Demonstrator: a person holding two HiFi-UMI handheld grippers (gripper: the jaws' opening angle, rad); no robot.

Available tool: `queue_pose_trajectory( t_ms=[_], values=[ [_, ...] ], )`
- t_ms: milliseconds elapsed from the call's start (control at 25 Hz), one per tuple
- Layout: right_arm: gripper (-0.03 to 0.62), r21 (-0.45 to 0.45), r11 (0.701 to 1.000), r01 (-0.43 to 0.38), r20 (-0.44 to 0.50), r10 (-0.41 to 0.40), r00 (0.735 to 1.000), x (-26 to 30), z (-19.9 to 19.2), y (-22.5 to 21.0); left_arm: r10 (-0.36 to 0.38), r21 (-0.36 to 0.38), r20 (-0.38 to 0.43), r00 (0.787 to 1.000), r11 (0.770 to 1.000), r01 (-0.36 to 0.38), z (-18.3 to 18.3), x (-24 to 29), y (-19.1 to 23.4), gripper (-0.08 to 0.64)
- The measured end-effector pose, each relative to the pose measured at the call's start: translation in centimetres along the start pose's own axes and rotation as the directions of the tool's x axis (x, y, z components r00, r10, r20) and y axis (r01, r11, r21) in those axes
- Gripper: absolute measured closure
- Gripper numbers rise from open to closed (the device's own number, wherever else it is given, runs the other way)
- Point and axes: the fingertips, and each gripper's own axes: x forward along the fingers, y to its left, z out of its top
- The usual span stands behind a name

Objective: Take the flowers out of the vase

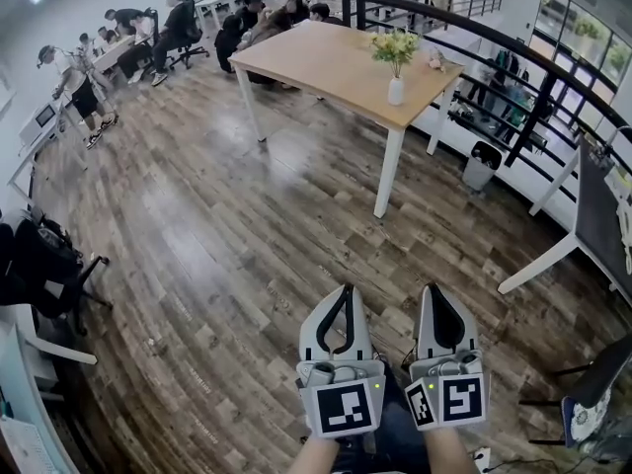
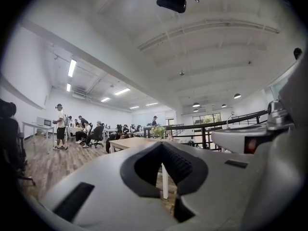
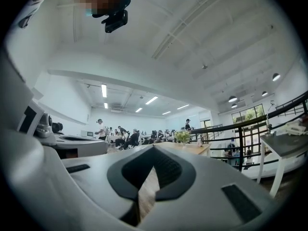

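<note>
Yellow-green flowers [image 1: 394, 47] stand in a small white vase [image 1: 395, 91] near the right edge of a wooden table [image 1: 326, 62], far across the floor. Both grippers are held low and level near the bottom of the head view, well short of the table. My left gripper [image 1: 346, 288] is shut with nothing in it, and my right gripper [image 1: 433, 287] beside it is also shut and empty. Over the closed tips of the left gripper [image 2: 162, 144] the flowers [image 2: 158, 130] look tiny. The right gripper [image 3: 154, 147] also has the flowers [image 3: 182, 135] beyond it.
Wood floor lies between me and the table. A black railing [image 1: 513, 57] curves along the right, with a bin [image 1: 480, 166] below it. A white-legged dark table [image 1: 592, 215] stands at right, an office chair [image 1: 44, 265] at left. Several people [image 1: 178, 23] sit at desks at the back.
</note>
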Motion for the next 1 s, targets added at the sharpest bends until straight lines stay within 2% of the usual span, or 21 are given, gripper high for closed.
queue_pose_trajectory(
  t_ms=[1000],
  values=[
    [0.600,0.015,0.999,-0.040,-0.013,0.041,0.999,16.1,-0.6,-11.0,0.042,0.012,-0.016,0.999,0.999,-0.042,1.6,18.6,-1.5,0.528]
  ],
)
